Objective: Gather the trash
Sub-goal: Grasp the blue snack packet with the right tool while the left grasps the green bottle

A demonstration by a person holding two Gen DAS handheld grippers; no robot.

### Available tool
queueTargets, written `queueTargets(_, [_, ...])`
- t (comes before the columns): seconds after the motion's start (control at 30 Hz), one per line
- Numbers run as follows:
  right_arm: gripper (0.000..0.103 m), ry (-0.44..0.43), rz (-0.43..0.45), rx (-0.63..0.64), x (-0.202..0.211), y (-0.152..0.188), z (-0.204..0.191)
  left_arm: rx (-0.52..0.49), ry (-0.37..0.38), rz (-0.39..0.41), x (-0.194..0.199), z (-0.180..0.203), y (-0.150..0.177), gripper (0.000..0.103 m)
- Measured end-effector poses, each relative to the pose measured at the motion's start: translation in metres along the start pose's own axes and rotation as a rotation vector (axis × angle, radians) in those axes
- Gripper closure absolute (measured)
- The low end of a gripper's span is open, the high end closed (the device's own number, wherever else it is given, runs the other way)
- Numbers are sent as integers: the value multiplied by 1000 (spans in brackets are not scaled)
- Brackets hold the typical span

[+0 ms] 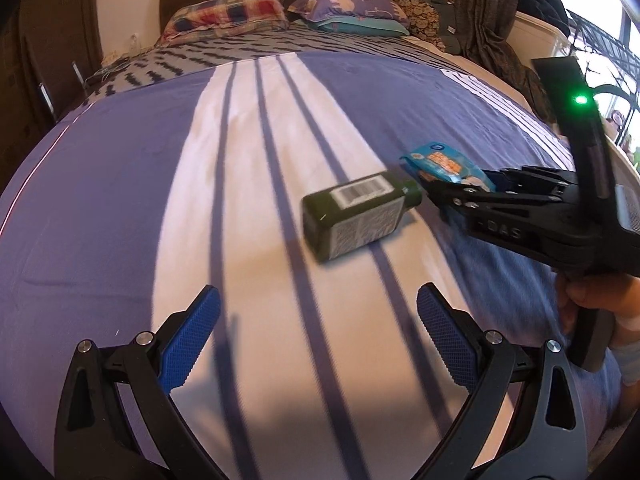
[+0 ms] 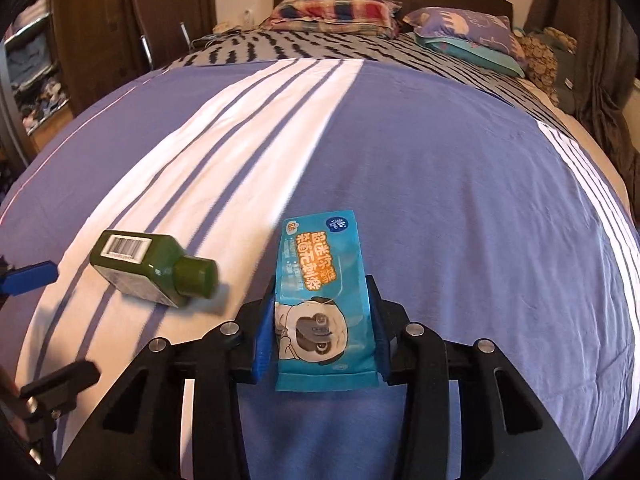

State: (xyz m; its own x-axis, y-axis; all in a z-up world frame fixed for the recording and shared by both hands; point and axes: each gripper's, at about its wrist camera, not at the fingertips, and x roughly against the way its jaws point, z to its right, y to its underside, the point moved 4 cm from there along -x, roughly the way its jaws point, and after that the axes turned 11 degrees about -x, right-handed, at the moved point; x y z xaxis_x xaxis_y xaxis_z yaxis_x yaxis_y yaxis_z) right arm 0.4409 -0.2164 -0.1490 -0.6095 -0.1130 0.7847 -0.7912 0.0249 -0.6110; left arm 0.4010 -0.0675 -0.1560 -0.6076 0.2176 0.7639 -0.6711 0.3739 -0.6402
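The right gripper is clenched on a blue snack packet, its blue pads pressing the packet's two long edges so that the packet points away from the camera, held over the bedspread. The left gripper is spread wide and holds nothing, poised just above the bedspread. Ahead of it, slightly to the right and a little farther up the bed, a dark green bottle lies on its side on the white band of the cover. Its long axis runs left to right across the left gripper's line of approach, flat base to the left and cap to the right, the cap close beside the right gripper's tip. The free left gripper is the better placed for it: reaching forward, its fingers would likely straddle the bottle's narrow body.
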Motion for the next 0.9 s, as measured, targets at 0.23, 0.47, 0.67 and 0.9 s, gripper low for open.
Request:
queueTargets(0.23, [62, -6, 14, -20, 19, 7, 27, -11, -18, 2, -24, -2, -22, 10])
queueTargets(0.47, [62, -22, 22, -35, 26, 11, 40, -40, 4, -2, -48, 0, -37, 15])
queueTargets(0.67, [62, 3, 21, -36, 25, 14, 45, -83, 61, 14, -47, 13, -41, 45])
queueTargets(0.9, [62, 27, 57, -19, 56, 25, 42, -80, 65, 8, -23, 22, -26, 45])
